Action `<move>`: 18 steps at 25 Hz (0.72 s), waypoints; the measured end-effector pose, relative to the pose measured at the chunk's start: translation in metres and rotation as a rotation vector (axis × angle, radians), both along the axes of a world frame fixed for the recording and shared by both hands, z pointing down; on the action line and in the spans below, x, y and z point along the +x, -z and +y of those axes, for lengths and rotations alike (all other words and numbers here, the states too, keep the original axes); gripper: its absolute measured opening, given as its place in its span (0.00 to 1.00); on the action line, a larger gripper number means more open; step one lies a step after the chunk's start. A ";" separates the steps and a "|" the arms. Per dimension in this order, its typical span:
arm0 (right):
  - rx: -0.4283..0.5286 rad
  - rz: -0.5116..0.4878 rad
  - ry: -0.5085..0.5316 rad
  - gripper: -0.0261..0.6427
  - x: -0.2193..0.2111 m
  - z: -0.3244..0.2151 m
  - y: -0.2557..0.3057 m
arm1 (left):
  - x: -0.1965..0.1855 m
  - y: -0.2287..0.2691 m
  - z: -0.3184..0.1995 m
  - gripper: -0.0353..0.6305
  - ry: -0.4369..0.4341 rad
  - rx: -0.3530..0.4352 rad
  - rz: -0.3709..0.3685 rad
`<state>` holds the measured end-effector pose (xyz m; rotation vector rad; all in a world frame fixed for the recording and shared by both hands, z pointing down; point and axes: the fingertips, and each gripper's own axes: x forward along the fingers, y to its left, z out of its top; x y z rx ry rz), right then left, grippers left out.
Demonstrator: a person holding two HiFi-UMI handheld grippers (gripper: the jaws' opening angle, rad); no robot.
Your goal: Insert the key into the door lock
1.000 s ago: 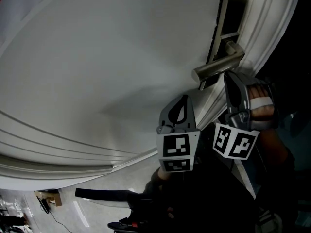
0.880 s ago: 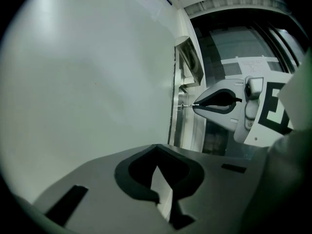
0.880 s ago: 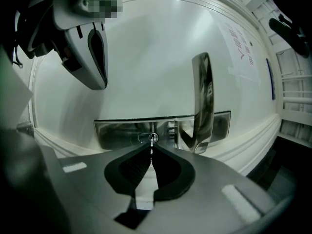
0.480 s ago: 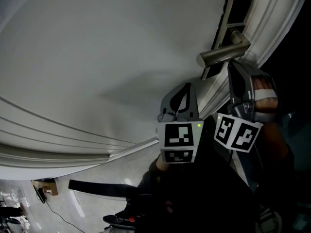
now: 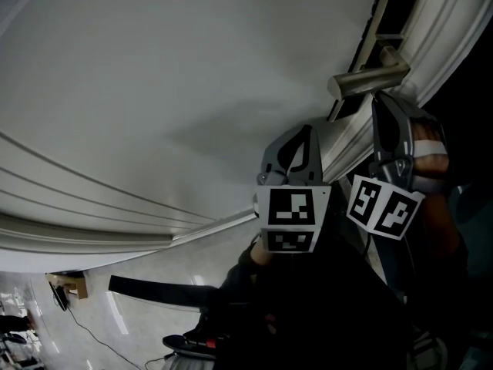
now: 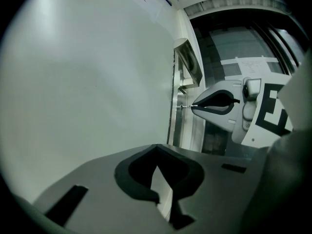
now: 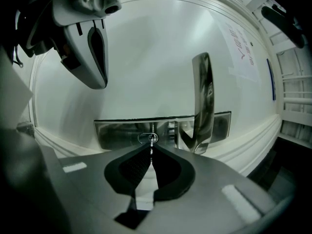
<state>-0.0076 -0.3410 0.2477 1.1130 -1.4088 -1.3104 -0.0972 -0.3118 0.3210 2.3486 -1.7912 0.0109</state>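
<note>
a white door [image 5: 177, 91] is shown close up, with a metal door handle [image 7: 204, 101] standing out from a long metal plate, the door lock [image 7: 117, 133]. the right hand-held gripper [image 7: 151, 148] is clamped on a small key [image 7: 152, 141]. its jaws are pressed together on the key's head, so only a thin sliver of blade shows beyond the tips. the blade is lined up with the oval keyhole [image 7: 141, 138] just beside the handle's base. its tip appears to be at or just inside the opening — how deep cannot be told. the left hand-held gripper [image 6: 156, 147] is held near the right one, with its jaws brought together on nothing and not touching the lock.

the key is judged to be light, stiff and thin, with smooth metal that could pivot or slip between the pads if pushed off-axis. it is best gripped flat across the head, with the blade left free. the insertion seems to be in hand — a straight, gentle push along the blade is called for, since a skewed key could jam at the keyhole's edge.
</note>
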 end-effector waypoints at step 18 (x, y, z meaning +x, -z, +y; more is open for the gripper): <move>0.002 0.002 0.003 0.06 -0.002 0.000 0.002 | -0.003 -0.004 -0.001 0.05 0.001 -0.025 0.015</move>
